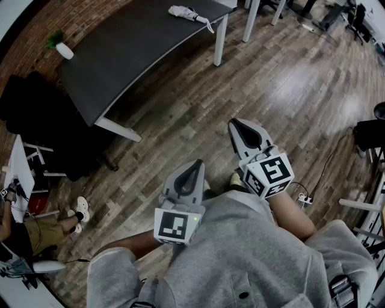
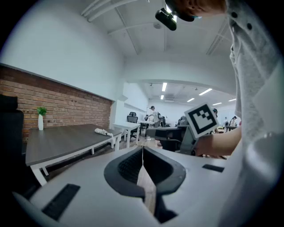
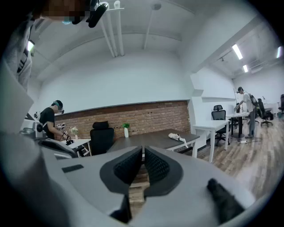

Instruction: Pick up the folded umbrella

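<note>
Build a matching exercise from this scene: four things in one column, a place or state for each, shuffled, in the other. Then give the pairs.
Things
1. umbrella
2. plant
3. right gripper
4. table

Places or states
A. shut and empty, over the wood floor
B. in a white vase by the brick wall
C. dark grey top
D. folded, lying on the table's end away from the bricks

Pairs: 1-D, 2-B, 3-A, 4-C
</note>
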The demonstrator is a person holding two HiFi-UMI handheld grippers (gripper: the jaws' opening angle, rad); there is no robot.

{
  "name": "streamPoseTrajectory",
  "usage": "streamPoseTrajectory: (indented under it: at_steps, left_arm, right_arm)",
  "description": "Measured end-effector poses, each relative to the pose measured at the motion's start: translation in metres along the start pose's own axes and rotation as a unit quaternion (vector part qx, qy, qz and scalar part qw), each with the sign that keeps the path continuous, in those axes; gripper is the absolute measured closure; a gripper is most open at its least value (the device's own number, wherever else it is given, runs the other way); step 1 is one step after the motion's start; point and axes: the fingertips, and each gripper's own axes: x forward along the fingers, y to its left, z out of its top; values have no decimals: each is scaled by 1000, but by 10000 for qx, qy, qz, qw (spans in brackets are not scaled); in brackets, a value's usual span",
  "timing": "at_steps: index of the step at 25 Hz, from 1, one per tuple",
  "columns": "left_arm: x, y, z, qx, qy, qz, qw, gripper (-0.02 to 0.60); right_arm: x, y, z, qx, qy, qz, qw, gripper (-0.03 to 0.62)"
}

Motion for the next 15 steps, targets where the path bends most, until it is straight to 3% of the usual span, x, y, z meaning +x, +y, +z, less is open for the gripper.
streamPoseTrajectory:
  at_steps: [3, 5, 7, 9, 12, 15]
  left_arm:
    - [-25, 42, -7, -175, -82, 875, 9960, 565]
    - [-28, 75, -12, -310, -221, 1534, 9874, 566]
    - [-10, 98, -8, -342, -505, 1943, 9790, 566]
    - [17, 97, -3, -115, -668, 1920, 9790, 566]
    - [50, 82, -4, 268, -539, 1450, 9876, 566]
    - [63, 79, -5, 220, -314, 1136, 9928, 566]
  right_arm:
    - [8, 0, 3, -34, -144, -50, 9999, 563]
    - [12, -4, 4, -28, -223, -95, 9997, 563]
    - [14, -11, 6, 19, -302, -188, 9994, 563]
    - [9, -16, 4, 90, -324, -274, 9991, 562]
    - [10, -16, 3, 62, -328, -323, 9989, 563]
    - [11, -15, 8, 87, -408, -364, 9985, 563]
